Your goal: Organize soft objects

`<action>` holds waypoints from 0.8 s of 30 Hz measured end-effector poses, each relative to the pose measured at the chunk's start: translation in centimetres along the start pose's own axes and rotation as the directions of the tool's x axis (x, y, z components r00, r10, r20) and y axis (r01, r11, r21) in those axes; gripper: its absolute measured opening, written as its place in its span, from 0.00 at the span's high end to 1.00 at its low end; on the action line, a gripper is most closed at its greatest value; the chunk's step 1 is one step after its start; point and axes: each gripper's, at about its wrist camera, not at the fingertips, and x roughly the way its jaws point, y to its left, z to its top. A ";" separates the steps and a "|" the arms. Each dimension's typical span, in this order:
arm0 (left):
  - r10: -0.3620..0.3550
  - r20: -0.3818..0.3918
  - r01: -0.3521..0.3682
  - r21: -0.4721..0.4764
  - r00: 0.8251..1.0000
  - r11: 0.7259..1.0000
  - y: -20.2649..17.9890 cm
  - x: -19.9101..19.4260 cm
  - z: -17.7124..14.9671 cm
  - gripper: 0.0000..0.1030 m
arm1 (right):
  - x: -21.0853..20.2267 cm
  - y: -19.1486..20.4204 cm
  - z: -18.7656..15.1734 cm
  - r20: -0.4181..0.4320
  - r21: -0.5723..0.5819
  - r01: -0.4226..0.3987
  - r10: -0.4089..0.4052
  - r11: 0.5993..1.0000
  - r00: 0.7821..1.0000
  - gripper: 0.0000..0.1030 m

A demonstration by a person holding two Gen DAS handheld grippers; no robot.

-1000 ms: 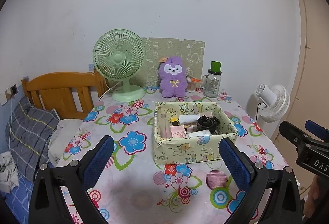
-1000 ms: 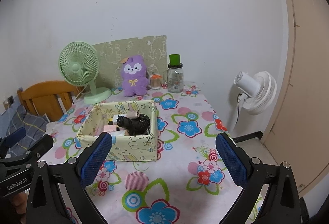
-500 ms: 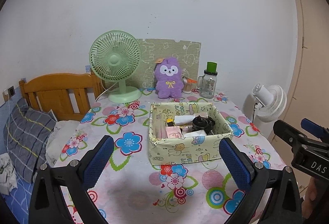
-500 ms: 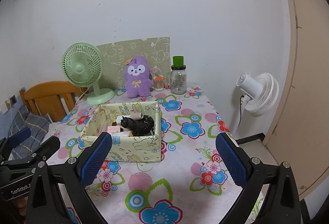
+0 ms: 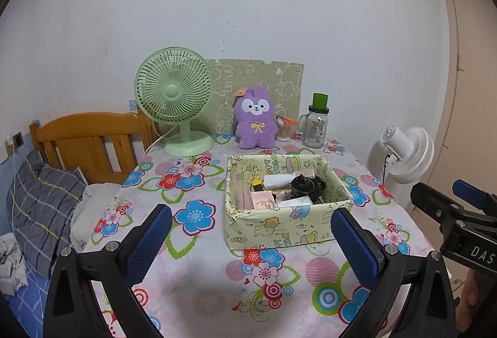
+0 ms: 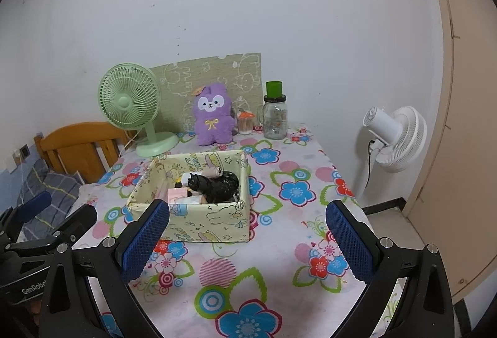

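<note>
Against the back wall the purple plush toy (image 5: pixel 256 120) sits upright behind the fabric box (image 5: pixel 281 226). Your left gripper (image 5: pixel 248 240) and right gripper (image 6: pixel 247 240) hover wide open, empty; you're at the approach, so reach past the box.

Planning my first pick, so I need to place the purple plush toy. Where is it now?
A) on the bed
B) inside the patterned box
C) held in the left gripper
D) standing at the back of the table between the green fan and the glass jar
D: the purple plush toy stands upright at the back, between the green fan and the glass jar, behind the patterned box.
</note>
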 end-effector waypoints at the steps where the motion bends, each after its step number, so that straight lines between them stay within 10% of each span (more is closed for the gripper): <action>1: -0.003 0.000 0.003 0.000 1.000 1.000 0.0 0.0 0.0 0.00 | 0.0 0.0 0.0 -0.001 0.000 0.002 -0.002 1.000 1.000 0.01; 24: -0.016 0.017 0.016 0.005 1.000 1.000 -0.2 -0.5 0.4 0.00 | -0.3 0.0 0.0 0.005 0.004 0.006 -0.006 1.000 1.000 0.01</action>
